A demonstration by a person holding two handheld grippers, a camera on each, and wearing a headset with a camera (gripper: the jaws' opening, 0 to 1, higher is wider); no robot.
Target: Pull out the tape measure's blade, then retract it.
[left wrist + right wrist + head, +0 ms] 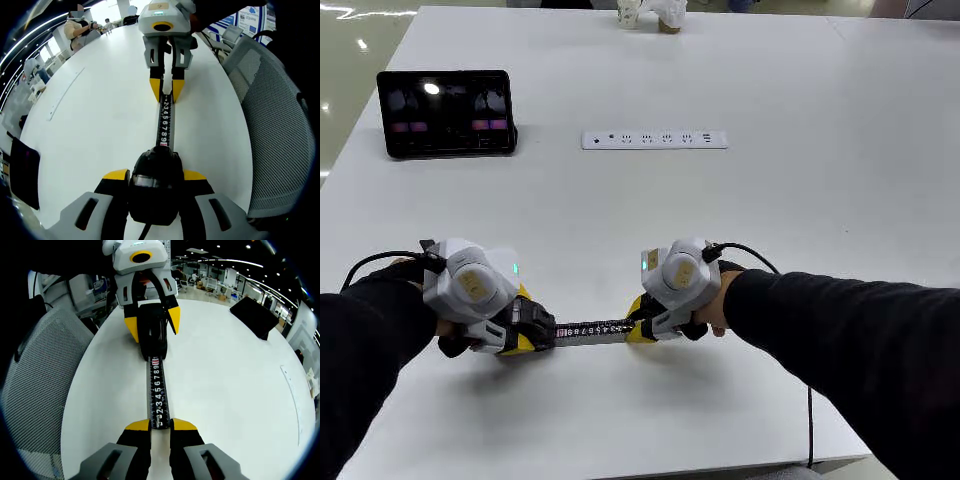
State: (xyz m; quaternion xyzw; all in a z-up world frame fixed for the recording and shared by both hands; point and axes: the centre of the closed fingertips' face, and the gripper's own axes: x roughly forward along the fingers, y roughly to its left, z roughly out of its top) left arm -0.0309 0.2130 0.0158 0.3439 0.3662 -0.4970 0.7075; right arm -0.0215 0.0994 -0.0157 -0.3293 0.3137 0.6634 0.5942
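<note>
Head view, tape measure: the tape measure case (532,326) sits at the near edge of the white table (720,220), and a short length of blade (592,329) runs out to the case's right.
Head view, tongs: the left gripper (525,332) is clamped round the case. The right gripper (640,331) pinches the blade's free end, a little way right of the case.
Head view, background: a power strip (655,140) and a tablet (445,112) lie well beyond the case. Nothing on them can be read.
Left gripper view, grip: the yellow-tipped jaws press on both flanks of the case (155,192). The blade (164,122) leads straight ahead to the right gripper (166,92).
Left gripper view, writing: black numerals 2 to 9 run along the blade, with a red mark nearest the case. No brand is legible.
Right gripper view, grip: the jaws are pressed together on the blade (156,390) near its low numerals. The left gripper (152,325) holds the case (152,340) straight ahead.
Right gripper view, step: pulling out, probably early.
Right gripper view, doing it well: keep the case anchored and draw straight along the blade's line, flat and low. Keep the pinch firm so the blade can't snap back, and for the retract walk the end back to the case rather than releasing it.
</note>
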